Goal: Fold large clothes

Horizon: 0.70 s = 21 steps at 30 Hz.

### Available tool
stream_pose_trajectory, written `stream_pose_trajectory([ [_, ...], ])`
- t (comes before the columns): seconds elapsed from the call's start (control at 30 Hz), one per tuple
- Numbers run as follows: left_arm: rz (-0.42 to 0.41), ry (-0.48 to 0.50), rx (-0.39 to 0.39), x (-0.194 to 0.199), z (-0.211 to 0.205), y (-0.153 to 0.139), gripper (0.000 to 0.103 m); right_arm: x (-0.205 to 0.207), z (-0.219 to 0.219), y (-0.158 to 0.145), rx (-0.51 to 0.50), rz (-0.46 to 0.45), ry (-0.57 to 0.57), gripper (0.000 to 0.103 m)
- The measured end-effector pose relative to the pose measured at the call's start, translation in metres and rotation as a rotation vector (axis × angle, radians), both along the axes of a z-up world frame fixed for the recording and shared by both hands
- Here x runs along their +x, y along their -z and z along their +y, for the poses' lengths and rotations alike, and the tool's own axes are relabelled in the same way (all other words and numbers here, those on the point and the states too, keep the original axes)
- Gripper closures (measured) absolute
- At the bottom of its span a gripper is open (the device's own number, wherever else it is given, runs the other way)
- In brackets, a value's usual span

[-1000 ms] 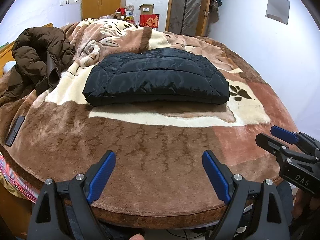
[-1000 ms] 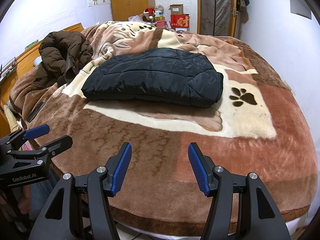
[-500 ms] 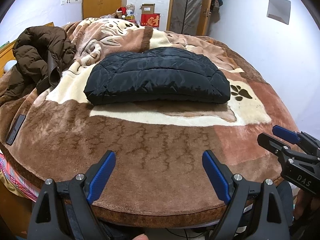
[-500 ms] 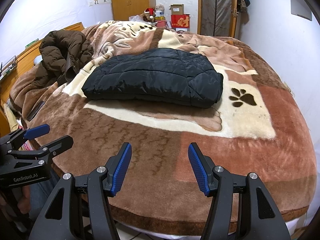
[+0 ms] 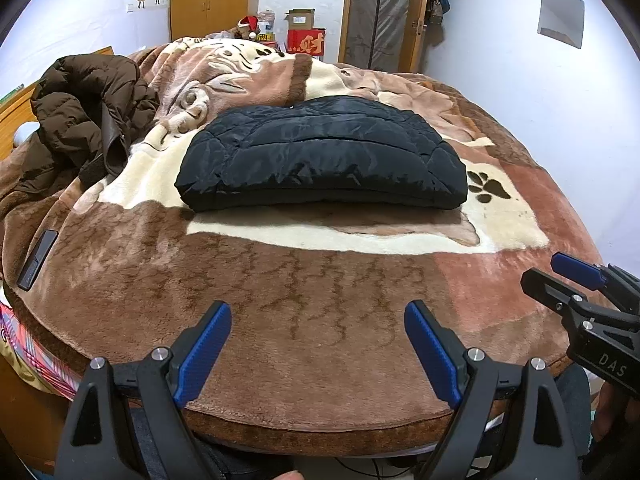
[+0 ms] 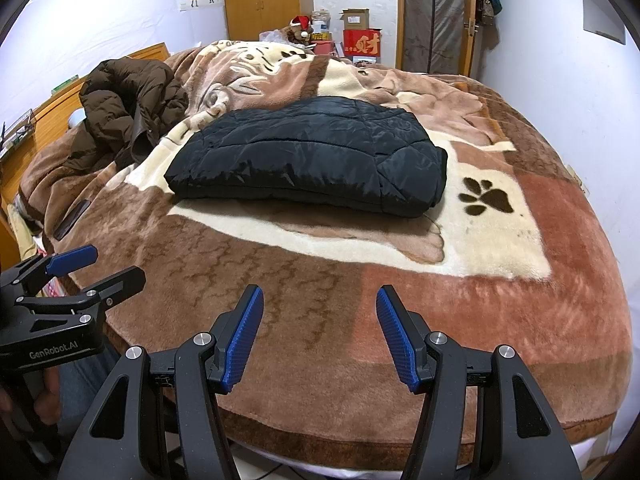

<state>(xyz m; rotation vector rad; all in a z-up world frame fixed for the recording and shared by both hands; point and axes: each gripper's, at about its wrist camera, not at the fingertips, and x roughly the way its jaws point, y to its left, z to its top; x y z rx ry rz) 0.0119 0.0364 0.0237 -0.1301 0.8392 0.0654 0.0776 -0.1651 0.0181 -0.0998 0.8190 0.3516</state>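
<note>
So here's where I'm at with the big-clothes folding: the black puffer jacket (image 5: 320,156) looks done to me, it's sitting in a tidy flat rectangle in the middle of the bed (image 5: 320,340), on the cream part of the brown blanket, with the paw print just to its right. Edges look pretty square, nothing sticking out that I can see from here

What's left, I'd say, is the brown coat (image 5: 84,112). It's dumped in a crumpled heap on the far left side of the bed, well apart from the black one, and not folded at all

Both my hands are hanging back at the near edge of the bed. My left gripper (image 5: 318,354) has its blue pads spread wide with nothing between them, just blanket under it. My right gripper (image 6: 320,338) is the same deal, pads apart and empty, a bit narrower than the left. Neither is touching any clothing

There's also a dark flat thing (image 5: 38,260) on the near left of the blanket, can't tell what it is, maybe a remote
</note>
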Motion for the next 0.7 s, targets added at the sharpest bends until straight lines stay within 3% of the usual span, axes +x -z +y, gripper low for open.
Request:
stream_pose_trajectory([
  [0.7, -0.003, -0.028, 0.002, -0.0027, 0.0016, 0.0011, 0.013, -0.0015, -0.0037, 0.0005, -0.001, 0.0, -0.001, 0.044],
])
